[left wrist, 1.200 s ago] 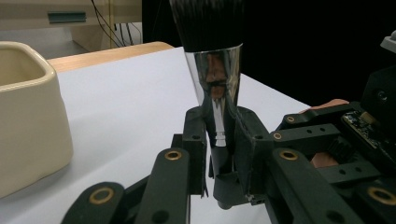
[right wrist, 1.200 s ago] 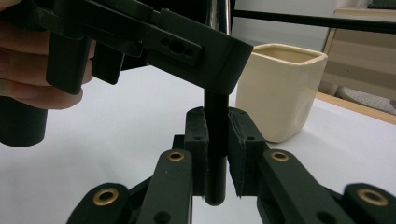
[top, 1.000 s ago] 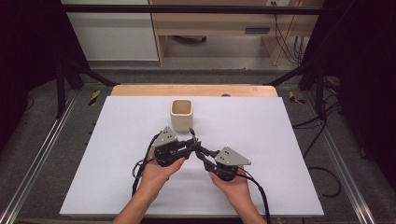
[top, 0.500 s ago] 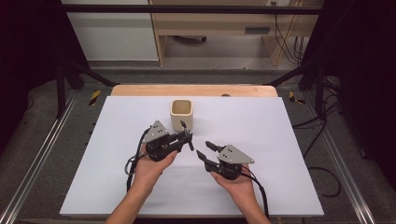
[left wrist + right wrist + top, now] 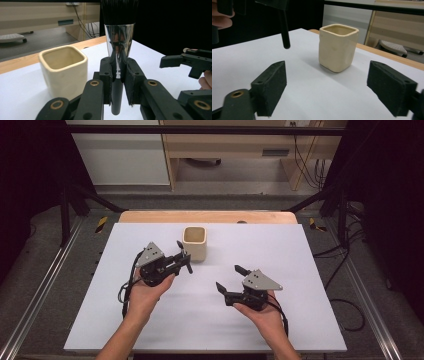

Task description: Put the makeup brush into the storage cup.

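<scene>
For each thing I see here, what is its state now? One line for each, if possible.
Brush: clamped upright in the left gripper, bristles up, handle end off the table.
Cup: upright on the table, looks empty.
Left gripper: shut on the brush, beside the cup.
Right gripper: open, holding nothing, jaws wide apart.

We look from the high view forward and down, from well above the near edge of the table (image 5: pixel 300 250), with the cup (image 5: pixel 194 243) toward the far edge. Our left gripper view sits low and close to the cup (image 5: pixel 64 70), facing the table's far right corner. Our right gripper view is also low, a little farther off, facing the cup (image 5: pixel 338 47) from the opposite side. All three views share the cup and the white surface around it.
</scene>
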The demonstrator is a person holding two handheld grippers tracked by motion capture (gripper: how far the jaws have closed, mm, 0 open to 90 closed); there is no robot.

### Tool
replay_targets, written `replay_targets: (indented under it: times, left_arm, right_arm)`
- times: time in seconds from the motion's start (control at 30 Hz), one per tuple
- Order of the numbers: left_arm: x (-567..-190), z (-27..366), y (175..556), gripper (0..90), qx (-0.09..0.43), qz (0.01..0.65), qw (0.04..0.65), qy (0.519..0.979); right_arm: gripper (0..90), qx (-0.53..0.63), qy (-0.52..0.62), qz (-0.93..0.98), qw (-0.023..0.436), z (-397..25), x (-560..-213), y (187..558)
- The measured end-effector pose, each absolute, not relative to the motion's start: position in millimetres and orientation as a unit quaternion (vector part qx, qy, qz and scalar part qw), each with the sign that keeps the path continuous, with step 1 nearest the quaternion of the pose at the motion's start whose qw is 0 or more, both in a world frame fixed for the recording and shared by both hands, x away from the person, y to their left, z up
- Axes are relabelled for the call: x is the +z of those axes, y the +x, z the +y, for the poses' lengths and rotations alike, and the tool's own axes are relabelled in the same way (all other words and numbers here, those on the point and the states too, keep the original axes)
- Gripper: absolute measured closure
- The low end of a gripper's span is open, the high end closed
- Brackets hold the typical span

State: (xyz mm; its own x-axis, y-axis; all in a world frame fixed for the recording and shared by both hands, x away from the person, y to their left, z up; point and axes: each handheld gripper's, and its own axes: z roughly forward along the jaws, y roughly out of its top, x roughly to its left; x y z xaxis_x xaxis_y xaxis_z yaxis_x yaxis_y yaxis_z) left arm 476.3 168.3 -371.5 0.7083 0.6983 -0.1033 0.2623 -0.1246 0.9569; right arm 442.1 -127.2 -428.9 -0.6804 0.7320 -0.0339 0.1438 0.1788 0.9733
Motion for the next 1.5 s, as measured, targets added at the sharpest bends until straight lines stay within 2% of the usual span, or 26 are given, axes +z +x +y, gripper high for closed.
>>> replay_targets:
  times: [0.2,0.4,1.03,1.5]
  left_arm:
    - [-369,176,479,77.0,0.200,0.337,0.569,0.723]
    - [-362,183,482,77.0,0.213,0.338,0.561,0.725]
    - [-345,197,491,77.0,0.234,0.346,0.551,0.722]
    - [-334,193,505,77.0,0.250,0.342,0.536,0.730]
  right_arm:
    - [8.9,0.565,0.314,0.719,0.255,-136,-428,446]
    - [6.5,0.565,0.321,0.716,0.254,-147,-428,447]
    - [6.9,0.566,0.352,0.696,0.269,-189,-429,450]
    - [6.6,0.562,0.362,0.685,0.291,-227,-428,435]
